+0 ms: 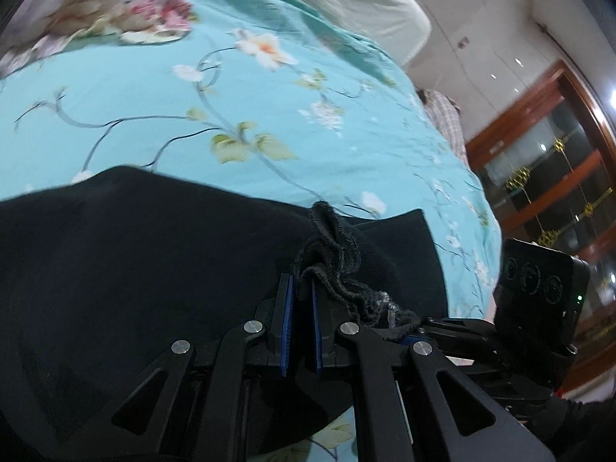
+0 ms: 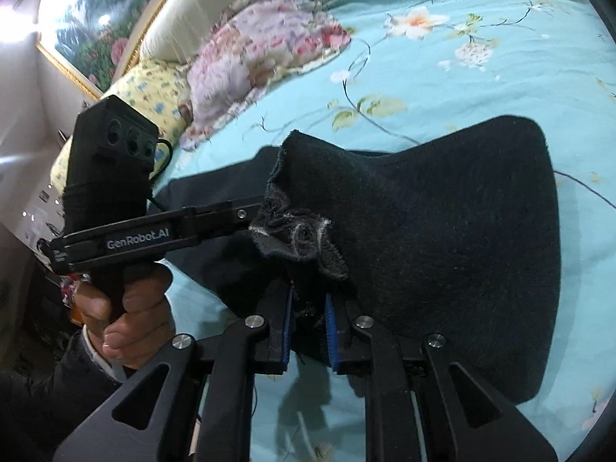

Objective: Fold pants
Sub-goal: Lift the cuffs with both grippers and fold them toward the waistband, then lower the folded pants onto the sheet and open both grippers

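Black pants (image 1: pixel 134 261) lie on a turquoise floral bedsheet (image 1: pixel 192 115). My left gripper (image 1: pixel 302 292) is shut on a bunched, frayed edge of the pants (image 1: pixel 338 265). In the right wrist view the pants (image 2: pixel 442 231) spread to the right, and my right gripper (image 2: pixel 310 300) is shut on the same bunched edge (image 2: pixel 300 235). The left gripper (image 2: pixel 254 208) shows there too, reaching in from the left and pinching the cloth just beside mine. The right gripper's body (image 1: pixel 539 288) shows at the right of the left wrist view.
A floral pillow (image 2: pixel 261 57) and a yellow pillow (image 2: pixel 154 92) lie near the cream headboard (image 2: pixel 184 11). A framed painting (image 2: pixel 96 11) hangs above. The bed's edge, a checked cloth (image 1: pixel 446 119) and a wooden cabinet (image 1: pixel 546 177) are at the right.
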